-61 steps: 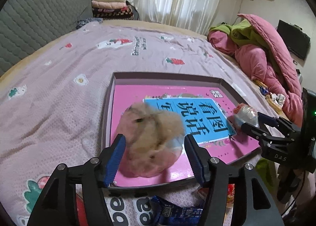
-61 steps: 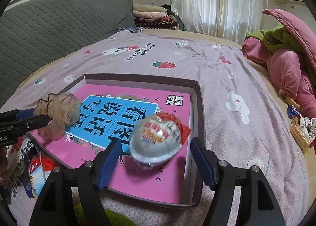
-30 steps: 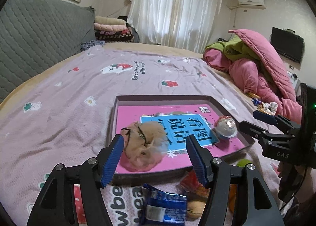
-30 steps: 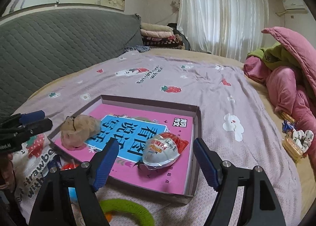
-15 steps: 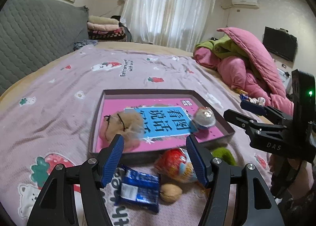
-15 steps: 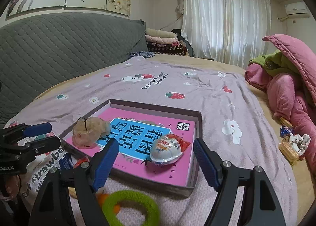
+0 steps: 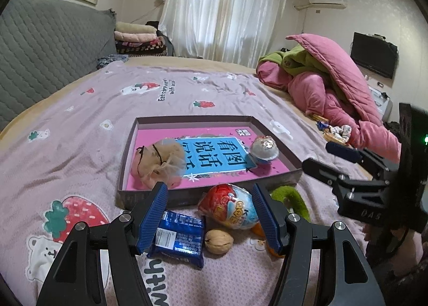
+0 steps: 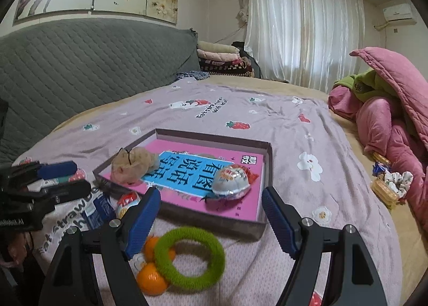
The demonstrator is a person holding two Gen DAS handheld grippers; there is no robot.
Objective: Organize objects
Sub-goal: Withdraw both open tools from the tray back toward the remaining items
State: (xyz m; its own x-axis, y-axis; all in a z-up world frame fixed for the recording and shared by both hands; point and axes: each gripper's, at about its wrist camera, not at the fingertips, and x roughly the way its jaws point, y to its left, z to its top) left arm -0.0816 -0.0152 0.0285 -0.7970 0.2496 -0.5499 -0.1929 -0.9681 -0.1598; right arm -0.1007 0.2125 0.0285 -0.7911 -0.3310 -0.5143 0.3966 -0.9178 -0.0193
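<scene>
Left tongs (image 7: 210,212): held apart with nothing clamped; the blue pads are seen on either side of the loose pile on the bed, none of them touching it.
Right tongs (image 8: 211,223): likewise apart and empty, above the near edge of the bed.
Tray (image 7: 187,118): lies on the bedspread just beyond the pile; a pink book (image 7: 214,156), a tan hair scrunchie (image 7: 157,161) and a silver toy egg (image 7: 264,148) are already inside it.
Things left outside: a red-and-blue toy egg (image 7: 228,209), a blue snack packet (image 7: 178,237) and a walnut (image 7: 218,241) below the left tongs; a green ring (image 8: 190,259) and two oranges (image 8: 152,278) below the right tongs.
Deciding relation: each pile lies ahead of and beneath its own tongs, between them and the tray's near wall.
Nearer tongs: the left for the egg, packet and walnut; the right for the ring and oranges.
Long axis: the red-and-blue egg appears to lie slanted across the left tongs' gap, its narrow red end toward the tray; the packet lies flat, partly hidden by the left pad.
Judged next reach: downward and slightly forward, not sideways.
</scene>
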